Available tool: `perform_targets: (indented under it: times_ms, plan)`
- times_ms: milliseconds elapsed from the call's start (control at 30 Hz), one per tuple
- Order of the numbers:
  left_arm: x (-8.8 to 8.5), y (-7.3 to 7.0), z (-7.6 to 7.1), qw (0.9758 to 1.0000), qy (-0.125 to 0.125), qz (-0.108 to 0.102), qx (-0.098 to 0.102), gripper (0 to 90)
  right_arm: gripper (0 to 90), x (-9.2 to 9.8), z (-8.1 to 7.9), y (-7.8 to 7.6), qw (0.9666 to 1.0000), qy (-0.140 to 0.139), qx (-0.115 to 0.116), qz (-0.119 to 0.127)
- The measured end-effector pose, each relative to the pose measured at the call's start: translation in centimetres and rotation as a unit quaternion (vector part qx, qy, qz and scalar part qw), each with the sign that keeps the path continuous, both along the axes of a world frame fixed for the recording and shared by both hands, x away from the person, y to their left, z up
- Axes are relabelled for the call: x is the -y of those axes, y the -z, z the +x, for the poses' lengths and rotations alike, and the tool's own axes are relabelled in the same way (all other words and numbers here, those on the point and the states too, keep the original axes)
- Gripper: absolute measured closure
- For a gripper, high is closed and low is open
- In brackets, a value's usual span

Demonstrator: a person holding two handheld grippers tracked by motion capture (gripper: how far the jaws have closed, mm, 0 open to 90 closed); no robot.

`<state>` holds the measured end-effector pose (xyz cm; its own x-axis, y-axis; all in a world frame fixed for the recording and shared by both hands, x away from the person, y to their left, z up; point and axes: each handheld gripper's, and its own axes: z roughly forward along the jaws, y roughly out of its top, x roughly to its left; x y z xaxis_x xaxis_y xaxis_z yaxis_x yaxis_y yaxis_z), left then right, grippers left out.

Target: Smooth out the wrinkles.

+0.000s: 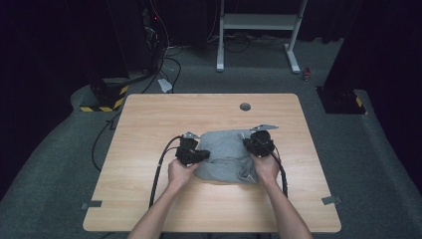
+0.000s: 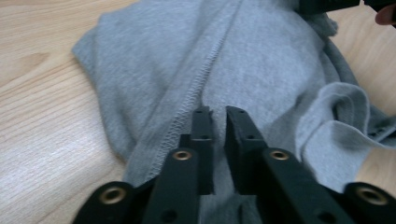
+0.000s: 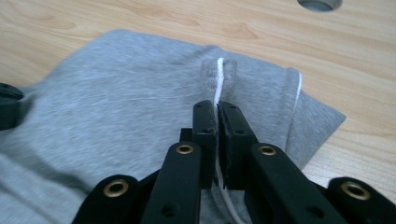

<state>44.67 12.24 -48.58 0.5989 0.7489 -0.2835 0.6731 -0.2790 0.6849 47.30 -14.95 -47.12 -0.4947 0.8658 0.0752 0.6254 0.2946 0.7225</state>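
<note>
Grey garment (image 1: 226, 152): right gripper (image 3: 218, 112) clamps its white cord (image 3: 219, 70); left gripper (image 2: 219, 116) seemingly pinches fabric

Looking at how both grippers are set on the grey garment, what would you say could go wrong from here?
1. The right hand-held gripper is shut on a thin pinch of garment with a white cord in it; a pull might slip the fabric out or drag the cord alone.
2. The left hand-held gripper is shut beside a stitched seam, on little cloth as far as can be seen; lifting could leave that side behind.
3. A loose fold could bunch up.
</note>
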Motion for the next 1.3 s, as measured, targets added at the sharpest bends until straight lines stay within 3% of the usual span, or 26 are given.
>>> perform_targets:
  times_ms: [133, 400, 533, 600, 733, 833, 1000, 1100, 1167, 1200, 1300]
  plan:
    - [-0.1, -0.6, -0.8, 0.9998, 0.011, -0.013, 0.014, 87.9, 86.4, 0.2, -1.3, -0.6, 0.9996, -0.02, 0.019, 0.006]
    - [-0.6, -0.9, -3.8, 0.9981, 0.04, -0.022, 0.04, 88.3, 86.1, 2.5, -6.0, -0.7, 0.996, -0.055, 0.068, 0.015]
    - [-0.6, -0.5, -4.9, 0.9976, 0.055, -0.016, 0.038, 88.3, 86.1, 3.3, -7.4, 0.2, 0.996, -0.057, 0.067, 0.016]
    - [-0.5, 0.5, -6.6, 0.9965, 0.077, 0.002, 0.033, 88.2, 85.7, 3.9, -8.9, 2.0, 0.9961, -0.068, 0.057, -0.002]
    - [-0.3, 1.5, -7.8, 0.9954, 0.089, 0.023, 0.026, 86.0, 81.8, 4.0, -9.9, 3.5, 0.9962, -0.077, 0.039, -0.008]
    - [-0.3, 1.0, -8.3, 0.9958, 0.086, 0.009, 0.032, 76.8, 73.4, 3.9, -10.7, 3.6, 0.996, -0.08, 0.039, -0.001]
    - [0.2, -1.5, -8.4, 0.9941, 0.076, -0.007, 0.077, 64.8, 68.1, 3.9, -12.0, 2.2, 0.9956, -0.068, 0.05, 0.041]
    - [0.6, -2.5, -7.8, 0.9932, 0.057, 0.01, 0.101, 58.9, 68.0, 3.6, -12.8, 2.0, 0.995, -0.07, 0.053, 0.047]
    - [0.8, -2.7, -7.2, 0.993, 0.04, 0.024, 0.109, 54.6, 68.0, 3.1, -13.0, 2.3, 0.9955, -0.073, 0.043, 0.043]
    - [0.9, -2.6, -6.8, 0.993, 0.032, 0.033, 0.109, 52.5, 67.8, 3.0, -13.0, 2.6, 0.9956, -0.075, 0.037, 0.042]
    - [0.9, -1.7, -5.7, 0.9952, 0.015, 0.047, 0.085, 51.2, 65.7, 2.2, -13.0, 3.5, 0.9956, -0.085, 0.018, 0.036]
